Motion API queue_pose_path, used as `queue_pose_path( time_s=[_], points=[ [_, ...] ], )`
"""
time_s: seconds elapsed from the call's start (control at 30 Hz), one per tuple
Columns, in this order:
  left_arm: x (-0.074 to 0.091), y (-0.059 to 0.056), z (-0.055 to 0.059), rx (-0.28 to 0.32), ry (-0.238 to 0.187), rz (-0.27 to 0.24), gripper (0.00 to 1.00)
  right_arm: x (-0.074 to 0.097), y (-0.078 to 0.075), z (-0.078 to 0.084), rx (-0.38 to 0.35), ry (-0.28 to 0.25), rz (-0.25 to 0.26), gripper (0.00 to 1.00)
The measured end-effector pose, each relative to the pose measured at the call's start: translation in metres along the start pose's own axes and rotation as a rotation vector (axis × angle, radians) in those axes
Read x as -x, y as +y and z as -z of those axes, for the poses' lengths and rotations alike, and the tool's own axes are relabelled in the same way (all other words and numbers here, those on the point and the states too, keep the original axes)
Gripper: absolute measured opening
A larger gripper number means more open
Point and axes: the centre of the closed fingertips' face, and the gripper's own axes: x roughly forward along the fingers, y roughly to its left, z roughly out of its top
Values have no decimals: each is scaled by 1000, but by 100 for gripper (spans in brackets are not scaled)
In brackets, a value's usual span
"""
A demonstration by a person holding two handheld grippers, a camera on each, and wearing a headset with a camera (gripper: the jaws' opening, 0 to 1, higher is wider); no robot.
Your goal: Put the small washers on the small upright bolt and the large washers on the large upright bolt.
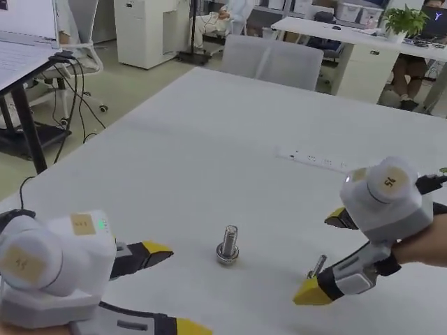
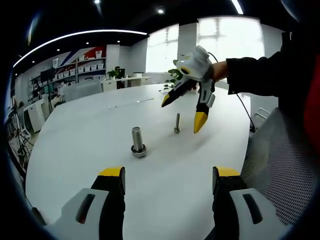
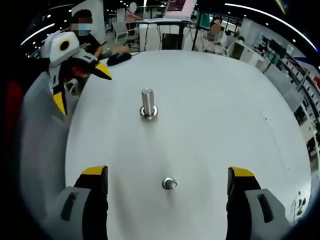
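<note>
Two empty sets of jaws, spread wide: left gripper; right gripper.

White table with large upright bolt, small upright bolt, and, farther off, perhaps a power strip

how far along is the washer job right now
Done: a ring, likely a washer, sits at the base of the large bolt; the small bolt may carry one too. In hand: nothing, left gripper and right gripper are open. Left: cannot tell.
</note>
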Motion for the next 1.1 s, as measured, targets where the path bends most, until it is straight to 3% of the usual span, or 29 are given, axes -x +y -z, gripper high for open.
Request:
queue_pose_path(
  time_s=[0.23, 0.53, 0.67, 0.83, 1.1],
  points=[
    [-3, -4, 3, -6, 20, 22, 71, 13, 14, 29, -63, -21, 28, 100],
    [-4, -10, 7, -9, 38, 47, 71, 27, 41, 48, -121, -78, 56, 100],
    [-4, -13, 8, -7, 43, 60, 71, 32, 53, 50, -122, -123, 69, 100],
    [-6, -20, 10, -23, 58, 87, 72, 38, 74, 43, -160, -247, 54, 100],
    [-5, -22, 12, -25, 66, 101, 73, 39, 102, 40, -165, -323, 50, 100]
  ],
)
